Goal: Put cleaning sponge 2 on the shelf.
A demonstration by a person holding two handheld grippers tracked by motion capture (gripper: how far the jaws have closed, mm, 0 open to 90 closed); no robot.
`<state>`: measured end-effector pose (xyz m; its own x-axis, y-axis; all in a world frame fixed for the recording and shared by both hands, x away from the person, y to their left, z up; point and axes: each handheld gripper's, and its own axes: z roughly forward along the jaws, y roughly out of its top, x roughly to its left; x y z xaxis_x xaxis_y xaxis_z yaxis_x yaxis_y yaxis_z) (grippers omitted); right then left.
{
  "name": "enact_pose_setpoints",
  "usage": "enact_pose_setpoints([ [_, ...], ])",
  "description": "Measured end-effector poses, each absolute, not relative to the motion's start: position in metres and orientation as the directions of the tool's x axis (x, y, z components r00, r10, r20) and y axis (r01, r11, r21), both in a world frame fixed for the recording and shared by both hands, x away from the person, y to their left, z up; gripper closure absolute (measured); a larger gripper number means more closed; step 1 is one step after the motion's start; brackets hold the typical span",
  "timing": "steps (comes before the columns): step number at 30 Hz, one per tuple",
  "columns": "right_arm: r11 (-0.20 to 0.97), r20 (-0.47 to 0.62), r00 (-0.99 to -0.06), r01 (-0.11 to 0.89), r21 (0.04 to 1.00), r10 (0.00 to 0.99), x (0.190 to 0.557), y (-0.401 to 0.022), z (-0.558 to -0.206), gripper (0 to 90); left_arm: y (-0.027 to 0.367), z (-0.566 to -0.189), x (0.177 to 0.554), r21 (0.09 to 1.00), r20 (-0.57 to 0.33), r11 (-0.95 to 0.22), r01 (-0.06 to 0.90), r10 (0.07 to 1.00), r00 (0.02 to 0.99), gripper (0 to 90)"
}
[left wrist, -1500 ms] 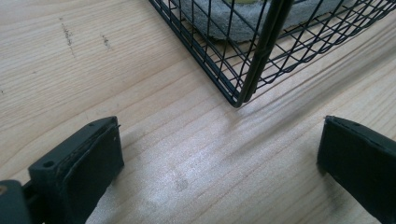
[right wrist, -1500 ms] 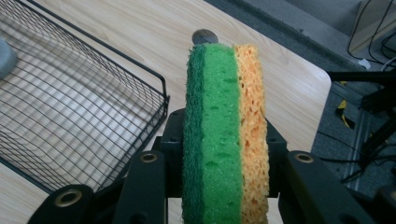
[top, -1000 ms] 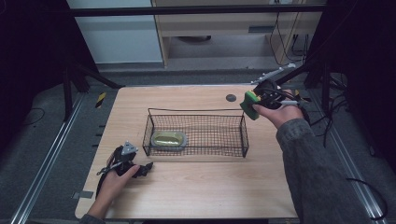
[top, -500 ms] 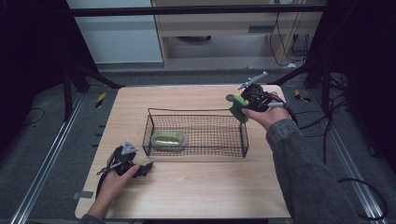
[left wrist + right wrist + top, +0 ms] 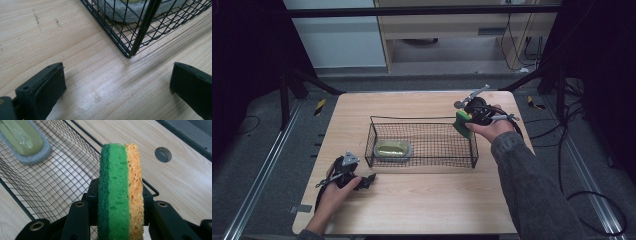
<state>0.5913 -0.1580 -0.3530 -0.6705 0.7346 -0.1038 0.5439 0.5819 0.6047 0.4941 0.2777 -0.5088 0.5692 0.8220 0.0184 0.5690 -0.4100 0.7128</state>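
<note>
Your right gripper is clamped on the green-and-orange scrubbing sponge, holding it on edge right over the far right end of the black wire mesh basket. Inside that basket, at its left end, lies an olive-green oval pad on a grey base. Your left gripper rests on the pale wooden table just off the basket's near left corner, jaws spread wide with nothing between them.

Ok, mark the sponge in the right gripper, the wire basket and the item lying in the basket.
sponge [image 5: 121,192], right gripper view, on its green scouring layer.
wire basket [image 5: 422,119], high view, on its far rim.
grey-edged yellow-green pad [image 5: 392,149], high view, on its yellow-green top.
</note>
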Motion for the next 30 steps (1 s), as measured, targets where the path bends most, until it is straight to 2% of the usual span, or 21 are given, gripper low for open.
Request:
enact_pose_setpoints([
  [30, 0.598, -0.082, -0.684, 0.566, 0.567, 0.725, 0.593, -0.16, -0.384, 64.3, 0.277, -0.509, 0.494, 0.713, 0.015, -0.406, 0.571, 0.824, 0.567, 0.0],
])
